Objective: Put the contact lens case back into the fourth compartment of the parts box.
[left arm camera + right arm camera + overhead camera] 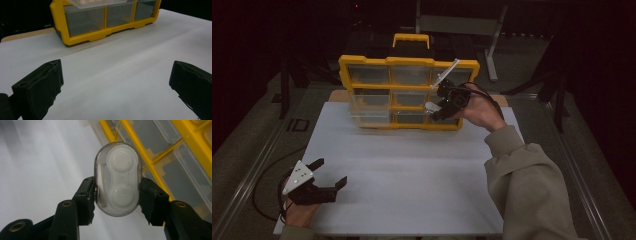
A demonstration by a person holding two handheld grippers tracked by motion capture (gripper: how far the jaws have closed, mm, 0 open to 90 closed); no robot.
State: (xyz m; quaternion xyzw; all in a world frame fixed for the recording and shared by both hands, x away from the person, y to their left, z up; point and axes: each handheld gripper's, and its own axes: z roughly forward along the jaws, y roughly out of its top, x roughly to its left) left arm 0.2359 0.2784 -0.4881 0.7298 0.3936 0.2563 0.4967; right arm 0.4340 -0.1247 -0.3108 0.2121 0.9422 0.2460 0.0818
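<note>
One clear case (117, 178) pinched in right gripper (117, 195) jaws, left gripper (331, 175) spread, perhaps nine bins.

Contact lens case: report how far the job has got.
Done: the right gripper has the contact lens case pinched between its fingers, and the yellow organizer box has its clear lid raised. In hand: the case hangs over the box. Left: setting it into a compartment. The left gripper rests open, apart.

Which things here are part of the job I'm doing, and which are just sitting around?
In the job:
- right gripper, shut on the clear oval case
- yellow organizer box, clear lid raised

Standing by:
- left gripper, open, holding nothing
- white table mat
- metal stand behind the table
</note>
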